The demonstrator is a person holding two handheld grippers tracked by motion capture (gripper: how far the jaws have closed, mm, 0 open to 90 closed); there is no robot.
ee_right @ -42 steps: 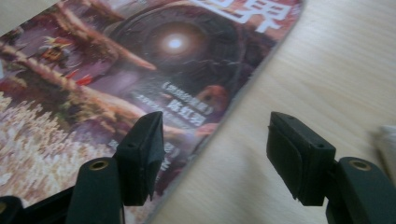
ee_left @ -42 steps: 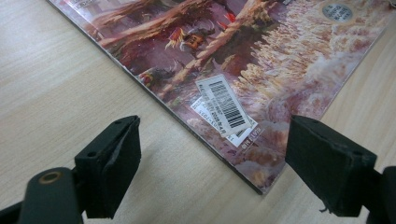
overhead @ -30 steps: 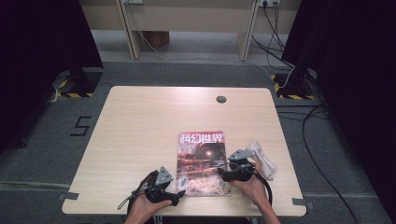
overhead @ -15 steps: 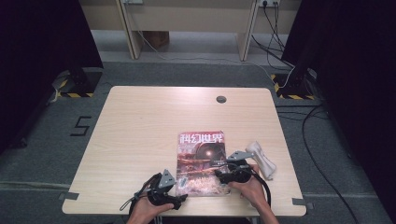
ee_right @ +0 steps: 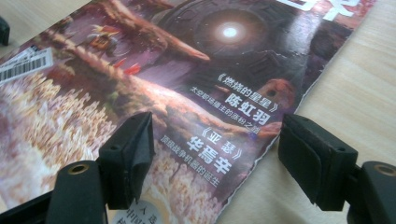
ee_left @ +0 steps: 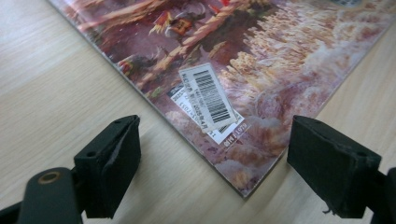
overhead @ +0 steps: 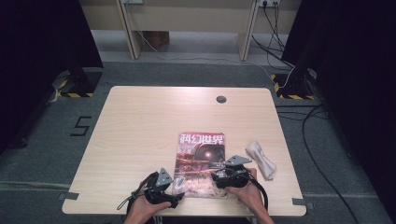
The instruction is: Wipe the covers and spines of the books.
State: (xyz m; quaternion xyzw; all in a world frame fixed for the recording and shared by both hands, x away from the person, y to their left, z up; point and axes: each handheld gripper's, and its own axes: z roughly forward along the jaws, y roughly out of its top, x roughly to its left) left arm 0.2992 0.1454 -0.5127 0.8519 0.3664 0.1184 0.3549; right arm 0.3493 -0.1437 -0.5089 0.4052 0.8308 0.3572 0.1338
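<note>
Left gripper [overhead: 180, 198] at near table edge, jaws wide apart, straddling magazine's near-left corner, nothing clamped. Right gripper [overhead: 215, 178] over magazine's near-right edge, jaws just been opening, now spread, cover between them, pads not pressing. Magazine [overhead: 201, 161] flat on light wood table [overhead: 140, 130], near-centre; barcode sticker [ee_left: 210, 98] by its corner. Crumpled cloth [overhead: 261, 158] just right of it. Round grommet [overhead: 221, 99] near far edge. Beyond: grey carpet, floor mark "5" [overhead: 79, 126], cables [overhead: 317, 140], black curtains, desk legs.

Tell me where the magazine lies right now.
In the high view, the magazine lies flat near the table's front edge, right of centre, beside a rolled cloth.
</note>
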